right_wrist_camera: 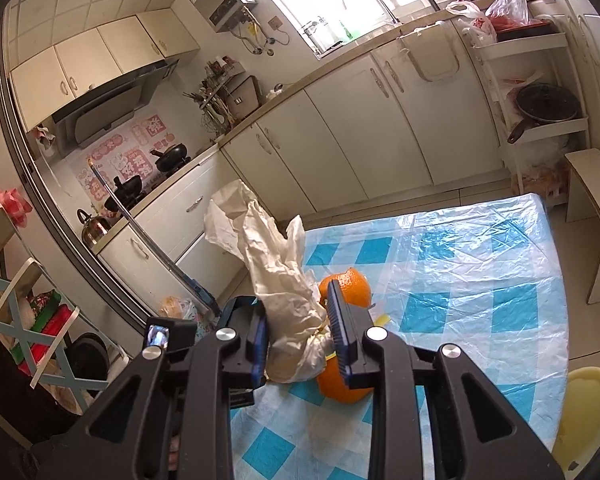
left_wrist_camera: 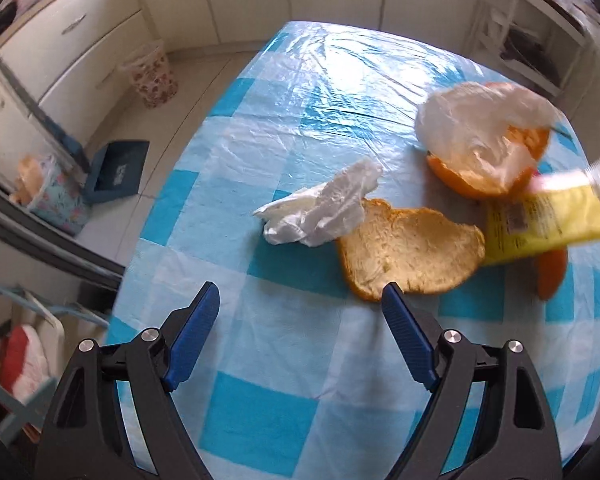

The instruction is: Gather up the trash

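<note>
While the left gripper [left_wrist_camera: 300,296] gapes, the right gripper [right_wrist_camera: 296,320] clamps a crumpled wrapper [right_wrist_camera: 276,280].

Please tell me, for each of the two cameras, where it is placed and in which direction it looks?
Left wrist: sits on the open left claw, looking down at bread slice and crumpled tissue; its blue fingers show.
Right wrist: sits on the right claw, shut on a plastic bag, facing the kitchen cabinets.
Shared: checkered tablecloth, orange peel.
</note>
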{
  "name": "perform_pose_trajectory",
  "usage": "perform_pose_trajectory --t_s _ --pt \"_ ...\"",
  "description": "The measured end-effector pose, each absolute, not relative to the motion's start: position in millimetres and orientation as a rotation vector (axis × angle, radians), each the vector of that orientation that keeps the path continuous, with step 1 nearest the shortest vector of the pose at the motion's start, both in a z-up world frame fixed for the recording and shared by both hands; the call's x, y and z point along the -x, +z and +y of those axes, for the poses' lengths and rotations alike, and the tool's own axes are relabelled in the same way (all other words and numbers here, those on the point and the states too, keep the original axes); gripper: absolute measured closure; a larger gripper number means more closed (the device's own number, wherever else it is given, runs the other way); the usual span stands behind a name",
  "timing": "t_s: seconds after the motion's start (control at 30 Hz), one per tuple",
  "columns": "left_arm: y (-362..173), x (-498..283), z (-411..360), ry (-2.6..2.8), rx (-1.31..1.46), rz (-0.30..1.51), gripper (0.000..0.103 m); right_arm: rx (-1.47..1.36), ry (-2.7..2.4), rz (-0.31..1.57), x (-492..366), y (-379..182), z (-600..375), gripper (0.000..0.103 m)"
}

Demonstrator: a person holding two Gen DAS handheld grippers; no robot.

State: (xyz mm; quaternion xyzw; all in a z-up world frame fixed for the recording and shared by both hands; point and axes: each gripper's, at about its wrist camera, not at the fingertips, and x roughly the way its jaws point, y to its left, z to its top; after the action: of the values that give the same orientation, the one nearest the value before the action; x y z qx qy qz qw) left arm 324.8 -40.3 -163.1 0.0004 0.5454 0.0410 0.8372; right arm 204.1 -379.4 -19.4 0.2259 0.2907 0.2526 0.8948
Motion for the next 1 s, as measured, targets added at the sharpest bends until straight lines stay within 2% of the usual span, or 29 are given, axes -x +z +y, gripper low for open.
perform_pose_trajectory --t_s 0.07,0.13,0.17,0.2,0.23,0.3,0.37,0.4,0.53,0.57,0.6,0.67,0.8,0.87,1.0 --pt "-166 -333 -38 0.118 0.060 1.144 0.024 -0.471 0.520 0.602 -204 -19 -381 0.074" --pt "-165 -338 -39 0.136 0.088 1.123 0.031 -0.478 0.515 0.598 -203 -19 -385 0.073" --pt "-166 -339 -37 0.139 0.093 1.118 0.037 -0.480 0.513 0.597 -203 -19 -386 0.073" --pt "-165 -341 -37 0.137 0.102 1.114 0.049 -0.481 0.512 0.596 -203 -19 -387 0.073" --pt "-164 -343 -39 0.127 0.115 1.109 0.052 -0.483 0.512 0.596 -203 -19 -388 0.073" --pt "-163 -342 -44 0.110 0.126 1.106 0.075 -0.484 0.511 0.595 -203 -19 -389 0.073" --pt "-163 -340 -48 0.096 0.130 1.106 0.087 -0.484 0.511 0.595 -203 -18 -389 0.073" --pt "-163 -339 -50 0.088 0.133 1.105 0.087 -0.484 0.511 0.593 -203 -18 -389 0.073" --pt "-163 -327 -60 0.030 0.153 1.119 0.086 -0.490 0.508 0.587 -200 -17 -393 0.072" --pt "-164 -325 -57 0.018 0.163 1.124 0.077 -0.490 0.506 0.586 -200 -17 -394 0.072" --pt "-162 -321 -57 0.013 0.176 1.130 0.058 -0.491 0.505 0.585 -199 -17 -395 0.072" --pt "-160 -309 -49 -0.001 0.248 1.134 0.038 -0.493 0.504 0.586 -199 -18 -396 0.072" --pt "-163 -301 -36 -0.065 0.422 1.152 0.031 -0.491 0.507 0.586 -199 -17 -395 0.072" --pt "-167 -301 -26 -0.125 0.594 1.174 0.031 -0.483 0.511 0.587 -198 -17 -393 0.072" --pt "-173 -297 -23 -0.140 0.727 1.168 0.030 -0.484 0.513 0.588 -197 -16 -394 0.072"
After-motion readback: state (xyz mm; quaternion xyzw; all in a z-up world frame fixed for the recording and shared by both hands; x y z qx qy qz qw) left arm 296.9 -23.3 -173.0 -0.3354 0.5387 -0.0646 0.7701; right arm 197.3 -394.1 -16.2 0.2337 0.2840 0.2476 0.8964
